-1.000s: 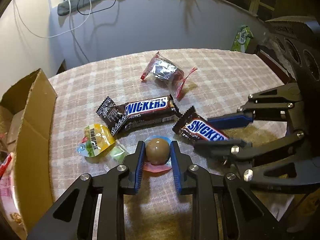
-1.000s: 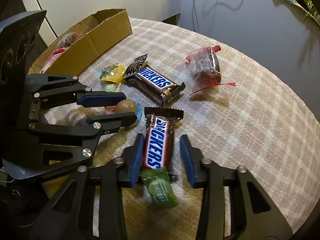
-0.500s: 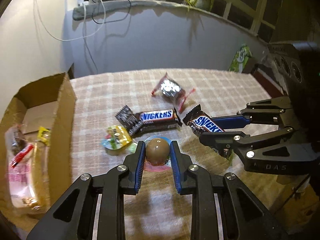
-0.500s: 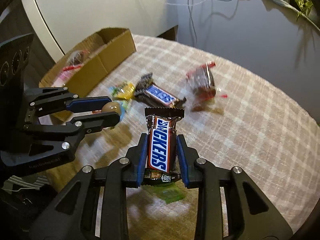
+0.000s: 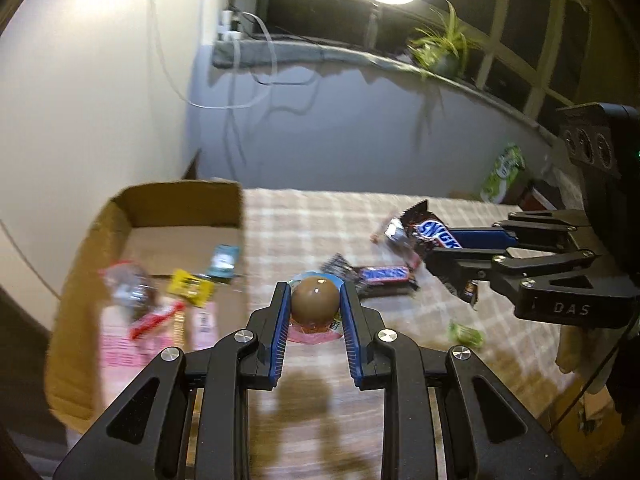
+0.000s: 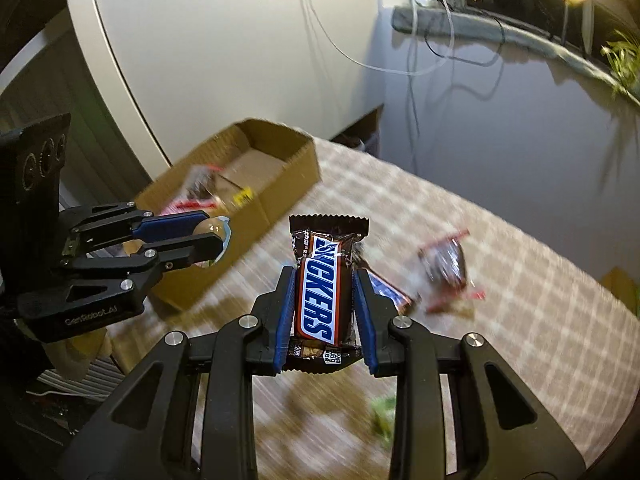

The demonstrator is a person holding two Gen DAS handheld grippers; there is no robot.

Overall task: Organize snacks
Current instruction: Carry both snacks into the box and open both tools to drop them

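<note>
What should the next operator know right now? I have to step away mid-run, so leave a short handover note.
Left gripper: shut on the chocolate ball cup, lifted near the cardboard box.
Right gripper: shut on a Snickers bar, lifted above the table.
Done: several snacks already lie in the box.
Left: drop both held items in the box, then collect the second Snickers bar, the clear red-trimmed packet and the small green candy from the table.

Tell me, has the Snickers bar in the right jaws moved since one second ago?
Yes. The Snickers bar was lying on the table; now it is lifted above it.
</note>
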